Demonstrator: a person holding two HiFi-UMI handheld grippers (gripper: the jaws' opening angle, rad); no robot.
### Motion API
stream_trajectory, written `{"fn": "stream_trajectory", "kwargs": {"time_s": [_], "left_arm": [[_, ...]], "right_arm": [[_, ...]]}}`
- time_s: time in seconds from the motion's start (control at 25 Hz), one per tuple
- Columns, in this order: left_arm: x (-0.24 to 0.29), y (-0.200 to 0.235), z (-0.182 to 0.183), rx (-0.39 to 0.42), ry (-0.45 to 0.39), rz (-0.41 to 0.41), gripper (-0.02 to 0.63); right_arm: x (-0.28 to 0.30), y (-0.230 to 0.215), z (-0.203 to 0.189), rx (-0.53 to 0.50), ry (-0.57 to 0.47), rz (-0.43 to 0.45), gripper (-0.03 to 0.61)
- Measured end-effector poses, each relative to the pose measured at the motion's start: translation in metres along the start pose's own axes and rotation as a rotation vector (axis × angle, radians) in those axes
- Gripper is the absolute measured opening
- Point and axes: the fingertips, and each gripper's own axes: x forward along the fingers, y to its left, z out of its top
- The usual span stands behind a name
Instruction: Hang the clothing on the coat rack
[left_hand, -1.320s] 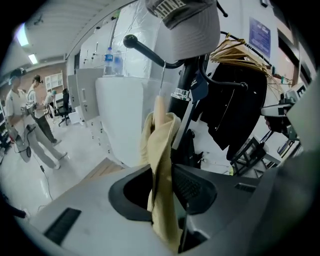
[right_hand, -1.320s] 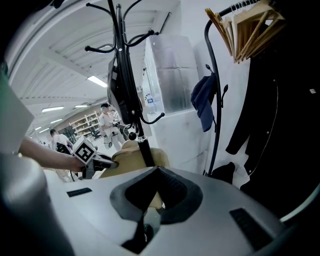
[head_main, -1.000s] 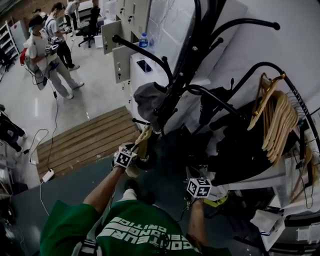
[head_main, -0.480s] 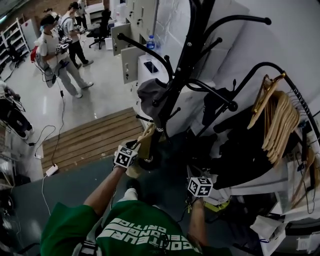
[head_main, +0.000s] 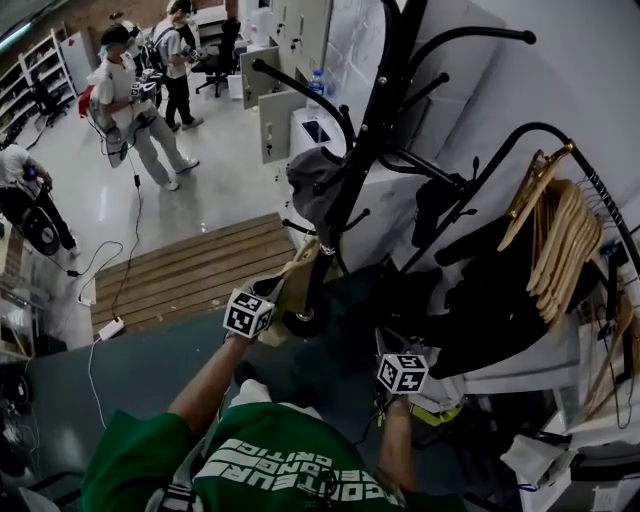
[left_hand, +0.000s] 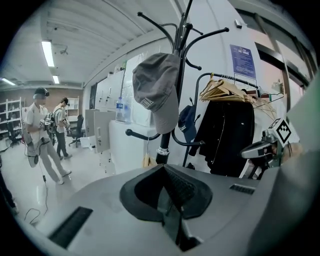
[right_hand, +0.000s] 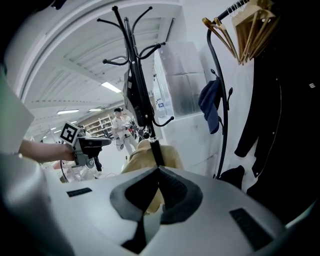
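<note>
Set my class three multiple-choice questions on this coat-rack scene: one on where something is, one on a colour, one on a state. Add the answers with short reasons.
1. Where is the grey cap?
A) on the floor
B) hung on the coat rack
C) on a chair

2. What colour is the garment hanging low on the rack?
A) tan
B) red
C) white

3. How do the jaws of the left gripper stand?
A) wide apart
B) clamped on a sleeve
C) together, holding nothing

Answers:
1 B, the cap hangs from one of the rack's hooks, well off the floor.
2 A, the cloth beside the rack's lower part is plainly tan.
3 C, the left gripper view shows the jaws meeting with nothing between them.
</note>
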Motion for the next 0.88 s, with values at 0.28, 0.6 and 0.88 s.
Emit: {"fn": "stream_trajectory", "kwargs": {"time_s": [0.28,0.6,0.88], "left_arm": [[-0.019,0.003,0.005,-0.003,-0.036,-0.022,0.005],[-0.046,0.022,-0.001,0.012,-0.042,-0.081,0.005],[-0.078,0.046,-0.002,0.027,-0.054,-0.153,0.005]], "right_arm": [[-0.008,0.015,0.002,-0.010,-0.020,-0.020,0.009],[-0.006,0.052,0.004,0.013,-0.051,-0.069,0.008],[0.001,0.110,0.016,0.010,-0.088,-0.084,0.009]]}}
